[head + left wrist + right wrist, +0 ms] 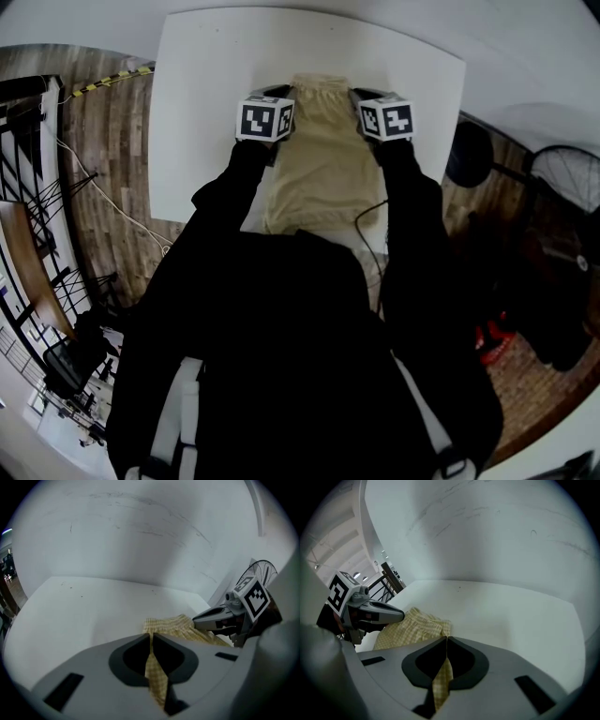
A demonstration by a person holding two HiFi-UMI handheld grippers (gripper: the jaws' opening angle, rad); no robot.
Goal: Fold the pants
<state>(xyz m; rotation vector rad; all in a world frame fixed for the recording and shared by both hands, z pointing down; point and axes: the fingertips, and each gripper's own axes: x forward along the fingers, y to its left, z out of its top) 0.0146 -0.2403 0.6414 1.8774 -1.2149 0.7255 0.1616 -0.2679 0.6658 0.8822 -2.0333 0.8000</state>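
Observation:
Pale yellow checked pants (321,159) lie on the white table (206,94), running from the far waistband end toward the person. My left gripper (278,97) is shut on the pants' far left corner; the cloth (154,667) runs pinched between its jaws. My right gripper (364,97) is shut on the far right corner, with a strip of cloth (442,679) clamped between its jaws. In the left gripper view the right gripper (213,617) shows at the right, on the pants (176,625). From the other side, the left gripper (384,613) shows at the left by the pants (410,627).
A white wall (140,531) rises right behind the table's far edge. A black cable (370,234) trails over the table's near right part. Wooden floor (103,169) lies left of the table, and a fan (567,178) stands at the right.

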